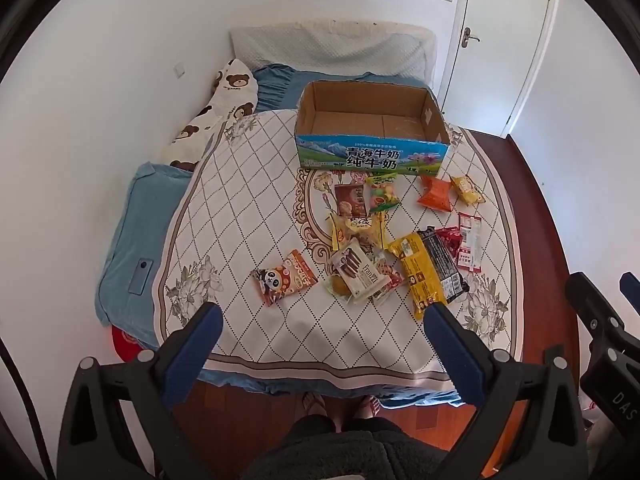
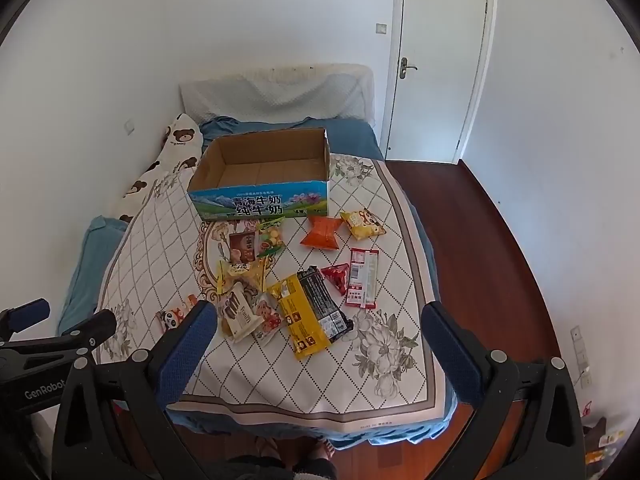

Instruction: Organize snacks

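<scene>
An empty open cardboard milk box (image 1: 372,124) (image 2: 264,172) stands at the far side of the patterned cloth. Several snack packets lie scattered in front of it: a panda packet (image 1: 285,277) (image 2: 173,315), a yellow-black bag (image 1: 430,270) (image 2: 312,314), an orange packet (image 1: 436,194) (image 2: 322,232), a red-white bar (image 1: 469,242) (image 2: 363,278). My left gripper (image 1: 322,318) is open and empty, above the bed's near edge. My right gripper (image 2: 318,320) is open and empty, to the right of the left one.
The cloth (image 1: 248,216) covers a blue bed (image 1: 124,248) against the left wall, with a bear pillow (image 1: 224,108). A phone (image 1: 140,276) lies on the blue sheet. A white door (image 2: 436,68) and wood floor (image 2: 492,248) are at the right. Feet show below.
</scene>
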Action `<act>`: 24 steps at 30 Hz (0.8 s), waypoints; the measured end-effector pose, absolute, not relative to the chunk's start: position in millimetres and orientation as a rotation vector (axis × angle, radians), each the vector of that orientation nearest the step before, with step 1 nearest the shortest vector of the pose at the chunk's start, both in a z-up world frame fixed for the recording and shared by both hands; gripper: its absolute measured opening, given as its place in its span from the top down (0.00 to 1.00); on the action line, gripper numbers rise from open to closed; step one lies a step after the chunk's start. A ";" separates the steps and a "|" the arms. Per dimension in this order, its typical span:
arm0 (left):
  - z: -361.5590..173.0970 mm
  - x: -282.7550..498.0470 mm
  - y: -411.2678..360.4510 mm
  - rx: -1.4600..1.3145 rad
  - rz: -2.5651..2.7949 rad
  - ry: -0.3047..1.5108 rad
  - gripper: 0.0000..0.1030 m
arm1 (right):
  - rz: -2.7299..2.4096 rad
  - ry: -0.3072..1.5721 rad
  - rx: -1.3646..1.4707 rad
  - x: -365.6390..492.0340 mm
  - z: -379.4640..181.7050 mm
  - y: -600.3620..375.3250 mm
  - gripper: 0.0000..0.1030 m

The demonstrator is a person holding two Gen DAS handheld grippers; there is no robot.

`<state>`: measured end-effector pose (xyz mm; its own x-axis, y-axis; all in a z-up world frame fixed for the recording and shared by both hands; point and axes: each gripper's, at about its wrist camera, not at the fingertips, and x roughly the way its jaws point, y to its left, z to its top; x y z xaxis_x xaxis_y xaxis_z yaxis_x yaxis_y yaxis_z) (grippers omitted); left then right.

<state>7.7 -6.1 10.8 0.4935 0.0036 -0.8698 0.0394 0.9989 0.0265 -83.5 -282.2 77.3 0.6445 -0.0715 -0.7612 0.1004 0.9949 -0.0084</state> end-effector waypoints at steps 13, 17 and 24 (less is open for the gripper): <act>11.9 4.8 -9.4 0.041 -0.023 1.043 0.00 | -0.076 0.872 0.042 -83.5 79.6 -286.2 0.00; 13.4 4.8 -9.8 0.039 -0.027 1.042 0.00 | -0.071 0.877 0.050 -86.0 75.3 -282.4 0.00; 17.3 6.2 -12.3 0.038 -0.023 1.037 0.00 | -0.063 0.883 0.060 -88.2 74.4 -282.8 0.00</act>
<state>6.2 -12.3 17.3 0.5089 -0.0012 -0.8608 0.0371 0.9991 0.0206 -88.2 -282.8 74.4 0.6332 -0.0305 -0.7734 0.0802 0.9964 0.0264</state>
